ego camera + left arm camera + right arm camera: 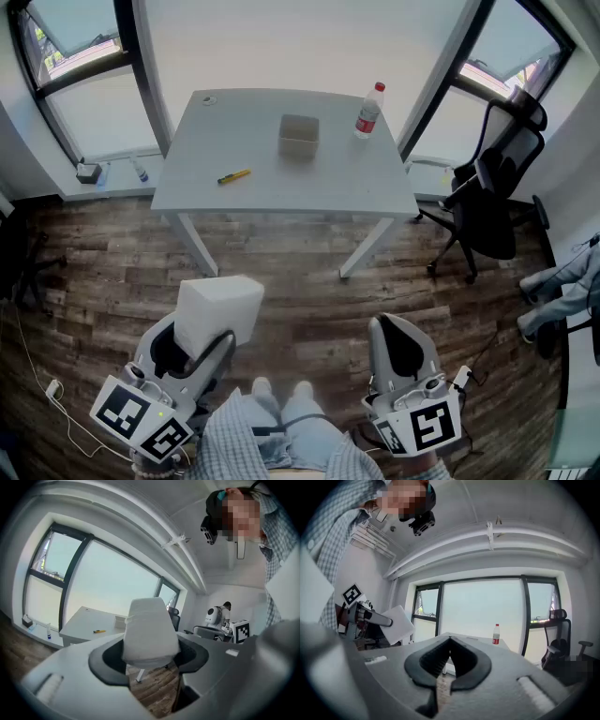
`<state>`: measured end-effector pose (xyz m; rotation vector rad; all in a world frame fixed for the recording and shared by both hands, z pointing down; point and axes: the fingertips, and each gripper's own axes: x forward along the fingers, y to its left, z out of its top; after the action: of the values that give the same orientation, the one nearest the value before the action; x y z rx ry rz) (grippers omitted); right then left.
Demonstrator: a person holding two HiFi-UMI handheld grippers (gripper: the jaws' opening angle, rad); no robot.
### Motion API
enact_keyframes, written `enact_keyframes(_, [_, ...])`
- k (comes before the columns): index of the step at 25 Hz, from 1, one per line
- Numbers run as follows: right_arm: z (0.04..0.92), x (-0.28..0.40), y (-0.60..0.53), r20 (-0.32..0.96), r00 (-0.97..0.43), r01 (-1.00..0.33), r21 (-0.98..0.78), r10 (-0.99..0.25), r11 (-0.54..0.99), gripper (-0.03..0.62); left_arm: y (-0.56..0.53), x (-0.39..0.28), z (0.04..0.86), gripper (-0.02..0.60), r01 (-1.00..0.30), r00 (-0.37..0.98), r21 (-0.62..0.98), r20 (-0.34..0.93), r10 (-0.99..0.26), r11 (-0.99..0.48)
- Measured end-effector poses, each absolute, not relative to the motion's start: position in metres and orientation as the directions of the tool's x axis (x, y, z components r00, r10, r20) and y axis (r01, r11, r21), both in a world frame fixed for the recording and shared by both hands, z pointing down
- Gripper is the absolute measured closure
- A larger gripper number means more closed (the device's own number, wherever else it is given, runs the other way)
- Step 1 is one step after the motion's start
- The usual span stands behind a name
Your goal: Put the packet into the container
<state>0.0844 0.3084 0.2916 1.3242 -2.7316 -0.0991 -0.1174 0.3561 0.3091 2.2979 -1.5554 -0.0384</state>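
Packet [218, 314] one, container [298, 136] one, bottle [368, 112] one

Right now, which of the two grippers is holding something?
The left gripper: its jaws are clamped on the white packet. The right gripper has its jaws closed together with nothing between them.
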Motion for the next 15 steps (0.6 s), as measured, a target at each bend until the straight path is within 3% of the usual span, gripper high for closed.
enact_keyframes(15, [0.296, 0.055, 0.302, 0.07, -0.598, -0.794, 0.089, -0.799, 0.602, 0.592, 0.347, -0.147, 0.314, 0.318, -0.886, 0.409, 0.313, 0.176, -0.895, -0.343])
